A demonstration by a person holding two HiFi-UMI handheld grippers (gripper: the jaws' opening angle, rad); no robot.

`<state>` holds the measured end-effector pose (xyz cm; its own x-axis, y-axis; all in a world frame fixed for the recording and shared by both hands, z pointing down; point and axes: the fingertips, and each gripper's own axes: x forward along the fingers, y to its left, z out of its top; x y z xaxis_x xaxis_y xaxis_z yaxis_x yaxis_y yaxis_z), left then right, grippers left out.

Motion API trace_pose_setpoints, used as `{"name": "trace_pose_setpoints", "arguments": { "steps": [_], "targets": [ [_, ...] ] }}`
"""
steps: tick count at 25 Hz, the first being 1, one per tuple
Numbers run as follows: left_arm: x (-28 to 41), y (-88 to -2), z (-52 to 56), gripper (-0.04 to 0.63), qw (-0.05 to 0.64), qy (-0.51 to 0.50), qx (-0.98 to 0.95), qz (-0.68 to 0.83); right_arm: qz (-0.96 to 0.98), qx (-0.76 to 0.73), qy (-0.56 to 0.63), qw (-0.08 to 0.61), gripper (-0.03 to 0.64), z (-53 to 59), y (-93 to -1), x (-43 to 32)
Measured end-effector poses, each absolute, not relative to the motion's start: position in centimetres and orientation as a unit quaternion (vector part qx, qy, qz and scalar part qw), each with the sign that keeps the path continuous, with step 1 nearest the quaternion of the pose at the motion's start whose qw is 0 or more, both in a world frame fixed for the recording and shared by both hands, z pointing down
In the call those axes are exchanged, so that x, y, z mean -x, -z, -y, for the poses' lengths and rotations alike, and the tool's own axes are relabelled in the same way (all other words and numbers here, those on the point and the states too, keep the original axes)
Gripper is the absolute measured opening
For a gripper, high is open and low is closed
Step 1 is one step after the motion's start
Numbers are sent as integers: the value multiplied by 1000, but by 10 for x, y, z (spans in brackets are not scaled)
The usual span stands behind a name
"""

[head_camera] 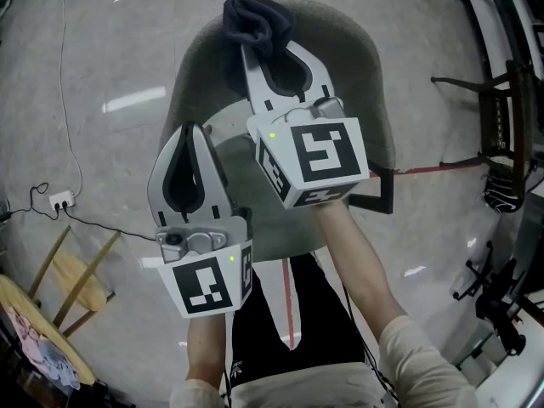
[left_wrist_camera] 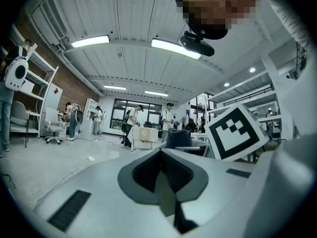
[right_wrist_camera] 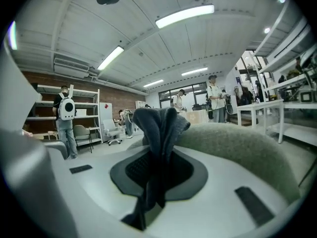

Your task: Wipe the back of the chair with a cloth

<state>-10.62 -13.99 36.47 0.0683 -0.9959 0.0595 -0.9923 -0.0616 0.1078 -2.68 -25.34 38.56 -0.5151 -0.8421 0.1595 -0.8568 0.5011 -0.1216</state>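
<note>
A grey-green upholstered chair [head_camera: 374, 83] stands below me, its curved back [right_wrist_camera: 237, 145] at the top of the head view. My right gripper [head_camera: 274, 51] is shut on a dark blue cloth [head_camera: 253, 19], and the bunched cloth [right_wrist_camera: 158, 128] rests against the top edge of the chair back. My left gripper [head_camera: 189, 143] is held lower and to the left, over the chair's left side. Its jaws are together with nothing between them. In the left gripper view the left gripper [left_wrist_camera: 166, 182] points at the room and shows the right gripper's marker cube [left_wrist_camera: 237, 131].
A white cable and power strip [head_camera: 58, 201] lie on the concrete floor at left. A wooden stool [head_camera: 72, 279] stands at lower left, a dark wooden chair [head_camera: 501, 134] at right. Shelves, tables and several people [right_wrist_camera: 64, 118] fill the room beyond.
</note>
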Motion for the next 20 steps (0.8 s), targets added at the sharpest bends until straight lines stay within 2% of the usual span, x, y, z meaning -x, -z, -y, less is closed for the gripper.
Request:
{"name": "trace_pose_setpoints", "arguments": {
  "steps": [20],
  "targets": [
    [38,-370,146,15,65,6,-764,642,778,-616,-110,51,58,248,-396,-114]
  ]
}}
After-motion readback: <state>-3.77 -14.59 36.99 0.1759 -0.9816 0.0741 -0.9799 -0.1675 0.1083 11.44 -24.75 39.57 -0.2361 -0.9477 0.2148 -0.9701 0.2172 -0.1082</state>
